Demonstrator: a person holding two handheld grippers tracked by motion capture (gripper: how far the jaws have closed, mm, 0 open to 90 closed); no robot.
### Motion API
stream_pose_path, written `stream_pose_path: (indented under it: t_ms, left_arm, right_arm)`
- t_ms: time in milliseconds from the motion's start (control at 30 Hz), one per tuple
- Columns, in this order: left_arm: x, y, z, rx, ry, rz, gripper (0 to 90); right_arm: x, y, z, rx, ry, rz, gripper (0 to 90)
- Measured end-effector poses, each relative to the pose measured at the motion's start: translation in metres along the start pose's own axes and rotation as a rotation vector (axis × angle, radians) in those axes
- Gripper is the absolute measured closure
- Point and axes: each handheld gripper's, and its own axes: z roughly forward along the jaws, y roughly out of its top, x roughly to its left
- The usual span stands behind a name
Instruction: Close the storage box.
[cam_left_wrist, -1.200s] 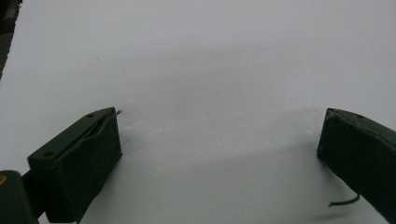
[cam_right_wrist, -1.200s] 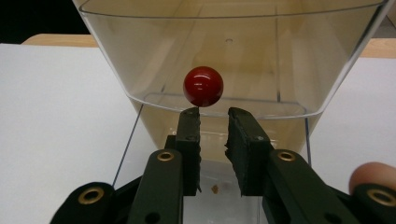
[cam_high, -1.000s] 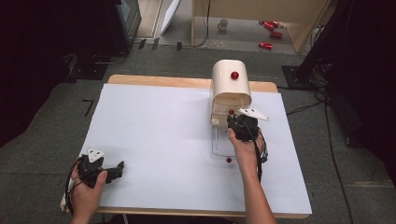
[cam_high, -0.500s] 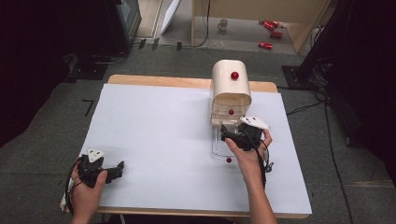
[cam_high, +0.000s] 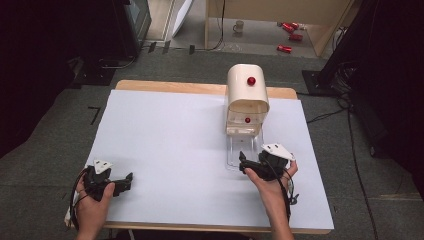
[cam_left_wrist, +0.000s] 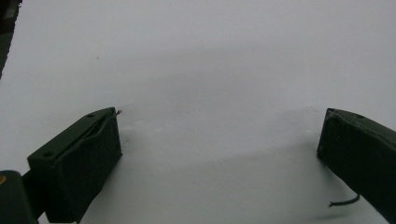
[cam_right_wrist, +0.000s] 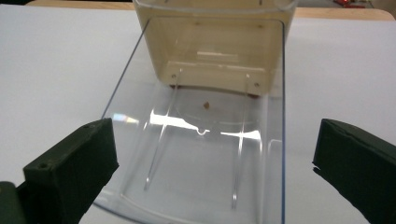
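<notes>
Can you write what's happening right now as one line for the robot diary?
right gripper: jaws just opened, nothing between them, at clear tray | cream box: tray pulled out | left gripper: open, idle on white table

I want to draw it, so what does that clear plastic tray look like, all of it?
The clear tray is see-through plastic, a long flat rectangle with low raised walls, rounded near corners and two thin ribs running along its floor. It lies flat on the white table, pulled out from under the cream box, its far end still beneath it. A tiny brown speck sits on it. Nothing grips it.
</notes>
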Motion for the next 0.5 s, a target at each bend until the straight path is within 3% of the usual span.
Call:
stream_pose_path:
  t_ms: [167,500]
  left_arm:
    - [0.0,0.0,0.0,0.0,0.0,0.0,0.0]
    - [0.0,0.0,0.0,-0.001,0.0,0.0,0.0]
  right_arm:
    - [-0.001,-0.021,-0.009,0.017,-0.019,0.0,0.0]
    - [-0.007,-0.046,-0.018,0.04,-0.022,0.035,0.0]
